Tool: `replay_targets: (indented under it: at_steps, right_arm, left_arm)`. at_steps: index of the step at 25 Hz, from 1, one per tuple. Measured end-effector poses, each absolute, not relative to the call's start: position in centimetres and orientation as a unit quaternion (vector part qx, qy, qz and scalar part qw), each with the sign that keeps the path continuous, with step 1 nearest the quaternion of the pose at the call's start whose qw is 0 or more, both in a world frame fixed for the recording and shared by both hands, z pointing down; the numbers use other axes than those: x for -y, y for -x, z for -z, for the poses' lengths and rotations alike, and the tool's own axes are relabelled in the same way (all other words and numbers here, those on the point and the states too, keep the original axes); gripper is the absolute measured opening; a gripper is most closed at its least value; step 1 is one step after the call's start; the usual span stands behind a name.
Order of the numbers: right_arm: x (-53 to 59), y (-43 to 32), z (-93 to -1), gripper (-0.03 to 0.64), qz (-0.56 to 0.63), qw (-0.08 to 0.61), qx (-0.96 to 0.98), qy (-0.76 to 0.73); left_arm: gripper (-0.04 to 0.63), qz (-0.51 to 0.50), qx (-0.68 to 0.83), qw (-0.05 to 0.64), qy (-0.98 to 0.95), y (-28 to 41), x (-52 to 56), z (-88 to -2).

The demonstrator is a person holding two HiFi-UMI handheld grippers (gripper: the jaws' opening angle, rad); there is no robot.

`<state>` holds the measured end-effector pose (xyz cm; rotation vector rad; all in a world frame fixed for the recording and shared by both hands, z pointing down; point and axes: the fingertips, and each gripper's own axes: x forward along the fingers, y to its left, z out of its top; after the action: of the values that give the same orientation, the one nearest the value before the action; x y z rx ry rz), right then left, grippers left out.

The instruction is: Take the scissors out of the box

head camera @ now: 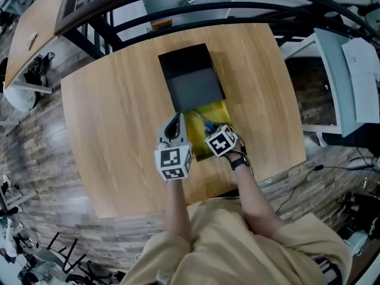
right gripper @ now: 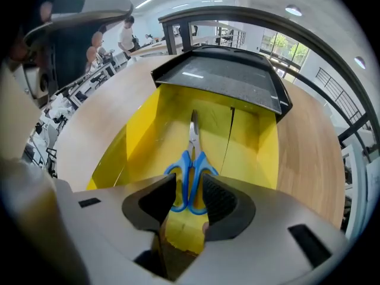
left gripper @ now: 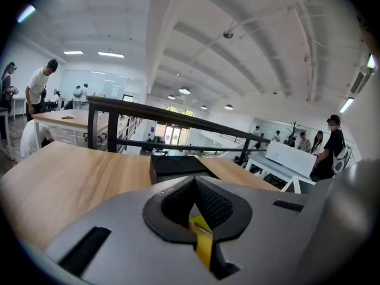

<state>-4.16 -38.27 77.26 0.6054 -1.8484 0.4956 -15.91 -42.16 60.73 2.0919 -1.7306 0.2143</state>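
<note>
Blue-handled scissors [right gripper: 191, 177] lie flat in a yellow box [right gripper: 142, 129], blades pointing toward its far end. A black sleeve [right gripper: 219, 79] still covers the far half of the box. My right gripper [right gripper: 190, 200] points steeply down into the box and is open, with a pad on each side of the scissors' handles and not pressing them. In the head view it [head camera: 214, 136] hovers over the yellow box [head camera: 217, 114] below the black sleeve [head camera: 191, 79]. My left gripper [left gripper: 199, 224] is shut on the box's yellow near wall [left gripper: 203, 245]; it [head camera: 174, 129] sits at the box's left corner.
The box rests on a round-cornered wooden table [head camera: 107, 111]. A black railing [head camera: 119, 8] runs behind its far edge. A white desk [head camera: 350, 82] stands to the right. More desks and several people [left gripper: 41, 82] are farther off in the room.
</note>
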Motion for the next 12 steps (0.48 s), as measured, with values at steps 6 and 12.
replay_targets:
  at_steps: [6, 12]
  right_arm:
    - [38.3, 4.2, -77.4, 0.116, -0.211, 0.532, 0.779, -0.258]
    - [38.0, 4.4, -77.3, 0.083, -0.21, 0.52, 0.781, -0.276]
  left_arm:
    - [0.002, -0.078, 0.628, 0.208, -0.746, 16.4, 41.7, -60.8]
    - [0.002, -0.078, 0.629, 0.203, -0.746, 16.5, 41.1, -60.2]
